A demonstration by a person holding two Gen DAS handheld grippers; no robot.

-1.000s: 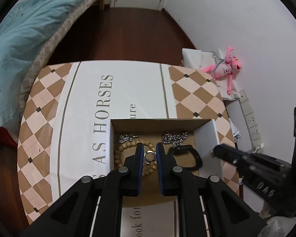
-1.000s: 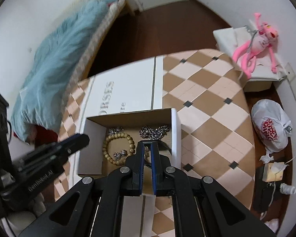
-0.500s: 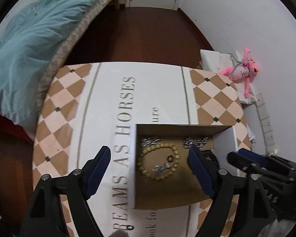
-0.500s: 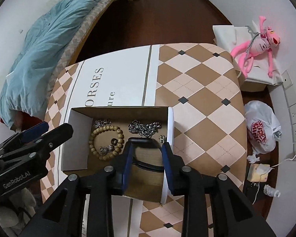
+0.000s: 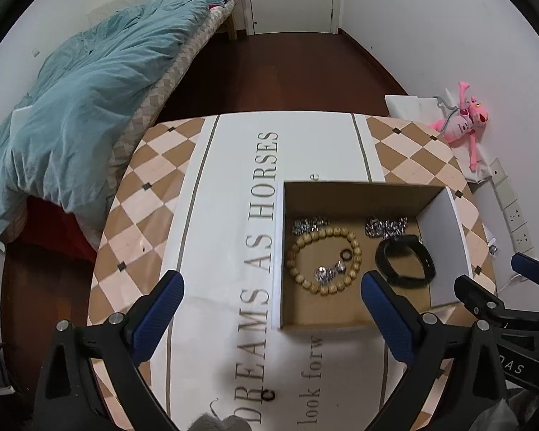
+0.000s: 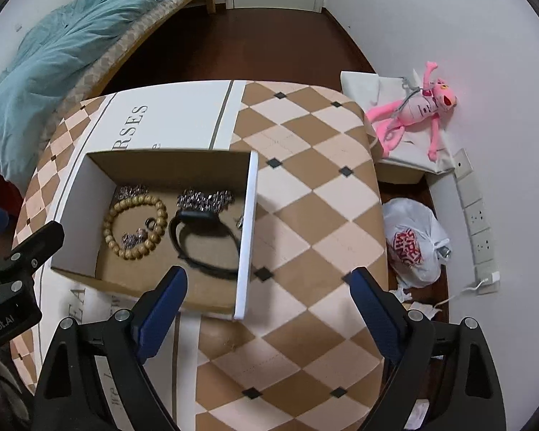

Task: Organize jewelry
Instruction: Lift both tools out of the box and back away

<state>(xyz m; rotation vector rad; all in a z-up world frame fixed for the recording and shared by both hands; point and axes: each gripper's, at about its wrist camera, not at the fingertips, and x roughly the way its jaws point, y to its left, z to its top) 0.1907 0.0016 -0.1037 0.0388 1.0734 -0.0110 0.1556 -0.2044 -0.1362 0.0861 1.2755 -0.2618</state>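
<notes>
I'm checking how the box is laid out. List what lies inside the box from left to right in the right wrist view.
wooden bead bracelet → small dark ring → black band → small metal piece by the white right wall of the box.

Checkered tablecloth table (image 5: 151, 194) w/ open cardboard box (image 5: 355, 318) & small ring (image 5: 267, 395) on it

blue duvet (image 5: 90, 107), pink plush toy (image 6: 418, 111), plastic bag (image 6: 413, 240)
</notes>
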